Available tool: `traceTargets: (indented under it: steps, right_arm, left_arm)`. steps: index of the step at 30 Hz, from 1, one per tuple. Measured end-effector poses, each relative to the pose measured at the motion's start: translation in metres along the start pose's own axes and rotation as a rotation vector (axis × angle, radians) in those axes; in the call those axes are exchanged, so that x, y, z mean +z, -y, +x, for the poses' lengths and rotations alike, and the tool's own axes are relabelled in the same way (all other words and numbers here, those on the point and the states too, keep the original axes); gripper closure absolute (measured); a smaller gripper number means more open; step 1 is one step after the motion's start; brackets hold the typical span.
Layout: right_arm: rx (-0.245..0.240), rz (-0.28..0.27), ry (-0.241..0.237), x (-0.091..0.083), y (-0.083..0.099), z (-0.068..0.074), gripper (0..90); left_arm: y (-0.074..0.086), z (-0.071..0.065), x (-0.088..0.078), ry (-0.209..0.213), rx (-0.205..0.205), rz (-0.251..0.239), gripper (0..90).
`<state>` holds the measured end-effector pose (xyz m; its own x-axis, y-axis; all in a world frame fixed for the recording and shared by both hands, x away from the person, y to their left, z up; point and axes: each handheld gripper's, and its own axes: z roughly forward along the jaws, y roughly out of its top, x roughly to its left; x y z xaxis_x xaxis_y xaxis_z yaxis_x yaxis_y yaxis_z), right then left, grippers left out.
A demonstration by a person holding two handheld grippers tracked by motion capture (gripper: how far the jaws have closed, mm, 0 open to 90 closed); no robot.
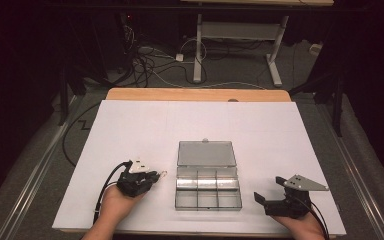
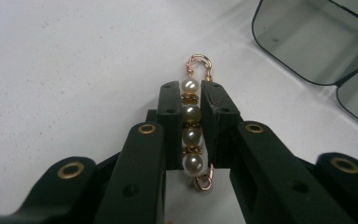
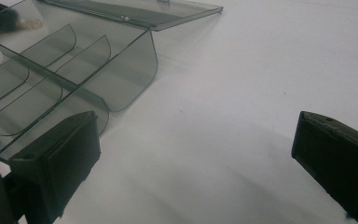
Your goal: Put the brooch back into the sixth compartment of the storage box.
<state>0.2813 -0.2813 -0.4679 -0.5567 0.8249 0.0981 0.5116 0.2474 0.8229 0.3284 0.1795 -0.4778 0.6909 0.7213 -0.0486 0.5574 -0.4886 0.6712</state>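
Nearest me, the person's two hands rest at the front edge of the white worktop (image 1: pixel 130 125). The left gripper (image 2: pixel 190 100) has its jaws clenched on a short pearl link (image 2: pixel 191 126), four pearls on gold wire with a loop at each end, lying lengthwise between the pads and just above the sheet. The far loop pokes out past the jaw tips; the near one hangs out behind them. The right gripper (image 1: pixel 272 192) sits off to the other side with its jaws spread wide and nothing between them.

Between the hands stands the clear compartment box (image 1: pixel 208 187), its lid (image 1: pixel 206 153) thrown back flat on the far side (six cells, all looking empty from here). Beyond the worktop's wooden back edge are only floor cables and a desk frame.

The risk, to my eye, is the grip itself: round pearls against flat pads could roll or squirt out as the hand lifts and swings across. The box is light too, so a knock on its wall during the drop could shove it, since the right gripper isn't steadying it.
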Motion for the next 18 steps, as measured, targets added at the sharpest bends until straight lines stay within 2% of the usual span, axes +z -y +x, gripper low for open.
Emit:
traceTargets:
  steps: [4, 10, 18]
  right_arm:
    - [-0.017, 0.000, -0.002, 0.001, 0.001, 0.001, 1.0]
    - [-0.028, -0.001, 0.009, 0.002, 0.001, 0.000, 0.0]
    - [-0.030, 0.007, 0.008, 0.004, 0.000, 0.000, 0.0]
  left_arm:
    - [-0.001, 0.001, -0.005, 0.017, -0.020, -0.009, 76.5]
    - [0.001, -0.002, -0.011, 0.066, -0.057, -0.037, 76.5]
    - [0.003, -0.003, -0.014, 0.098, -0.065, -0.058, 76.4]
